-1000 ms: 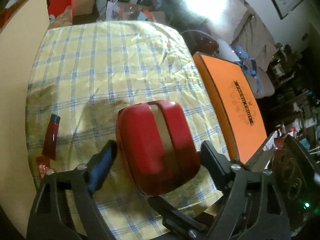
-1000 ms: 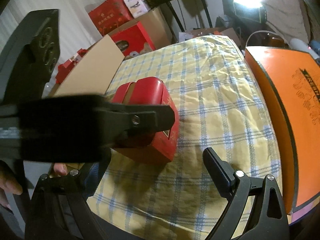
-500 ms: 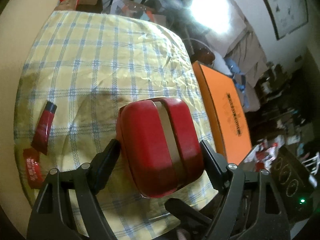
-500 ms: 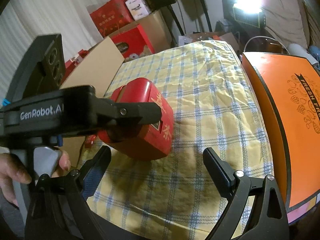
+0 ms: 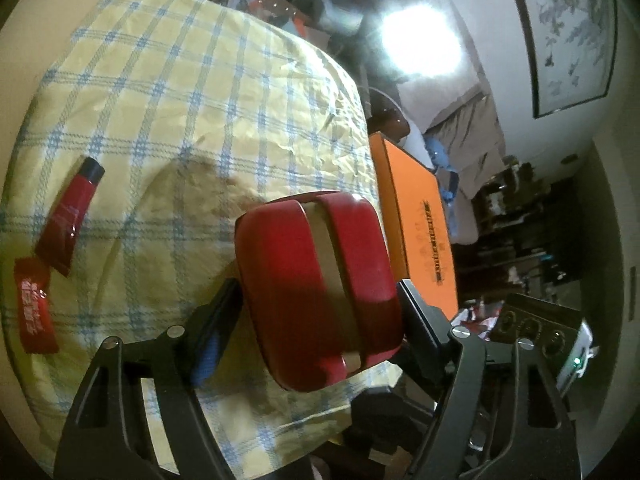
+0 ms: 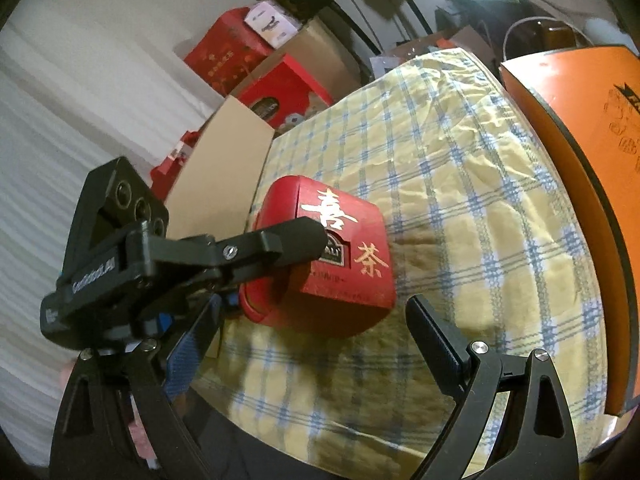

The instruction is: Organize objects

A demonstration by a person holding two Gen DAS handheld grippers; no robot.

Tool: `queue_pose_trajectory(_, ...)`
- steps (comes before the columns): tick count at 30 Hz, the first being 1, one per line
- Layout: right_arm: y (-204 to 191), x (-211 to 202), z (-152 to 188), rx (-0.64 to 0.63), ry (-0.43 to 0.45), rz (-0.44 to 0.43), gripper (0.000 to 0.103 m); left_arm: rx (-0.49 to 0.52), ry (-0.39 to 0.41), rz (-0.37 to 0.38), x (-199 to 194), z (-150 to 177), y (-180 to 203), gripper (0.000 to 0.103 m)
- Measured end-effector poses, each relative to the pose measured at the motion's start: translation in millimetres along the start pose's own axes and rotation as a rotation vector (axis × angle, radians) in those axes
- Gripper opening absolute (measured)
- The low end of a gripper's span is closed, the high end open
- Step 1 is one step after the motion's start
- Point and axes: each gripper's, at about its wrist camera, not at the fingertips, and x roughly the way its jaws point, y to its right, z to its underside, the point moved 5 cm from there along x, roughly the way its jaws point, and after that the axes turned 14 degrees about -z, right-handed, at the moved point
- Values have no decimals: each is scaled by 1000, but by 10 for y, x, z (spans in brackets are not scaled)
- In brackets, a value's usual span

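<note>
The left gripper (image 5: 316, 304), jaws closing, straddles the glossy red rounded tea box with a tan band (image 5: 316, 296), lifted near the 6 o'clock edge of the yellow-and-blue checked tablecloth (image 5: 180, 92). The right gripper (image 6: 316, 332) hangs open, empty. The smooth box may twist or slip from a shallow pinch. Its face reads "喜" and "茶" (image 6: 352, 236); the left gripper's body reads "GenRobot.AI".

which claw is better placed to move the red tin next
Left. The left claw already straddles the red tin and its jaws are closing on it. The right claw is open, with nothing between its jaws.
</note>
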Motion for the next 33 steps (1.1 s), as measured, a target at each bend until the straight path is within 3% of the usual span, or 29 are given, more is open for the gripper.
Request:
queue_pose_trajectory(2,1,7,-16,11,4,-7,93,6,3,-1,-14,3,18,73)
queue_pose_trajectory(4,0,-1,-38,20,7,-10,82,5,4,4,-27,-2,29,73)
queue_pose_trajectory(10,-52,-47,-76,13,11,-7,74,5,22,1,-85,-46,24,71)
queue_pose_trajectory(19,-347,-105,-225,-31,31,-36,75,-14,89,42,-483,-153,54,67)
queue_pose_trajectory(23,-532,-14,-270,-105,-8,34,73,8,140,57,-736,-188,142,64)
queue_pose_trajectory(27,-477,151,-214,-101,-61,81,55,34,140,28,-824,-222,208,59)
queue_pose_trajectory(30,-332,219,-141,-79,-73,123,55,39,120,-27,-782,-221,160,59)
queue_pose_trajectory(33,-259,157,-90,-53,-62,100,56,51,106,-84,-732,-186,85,62)
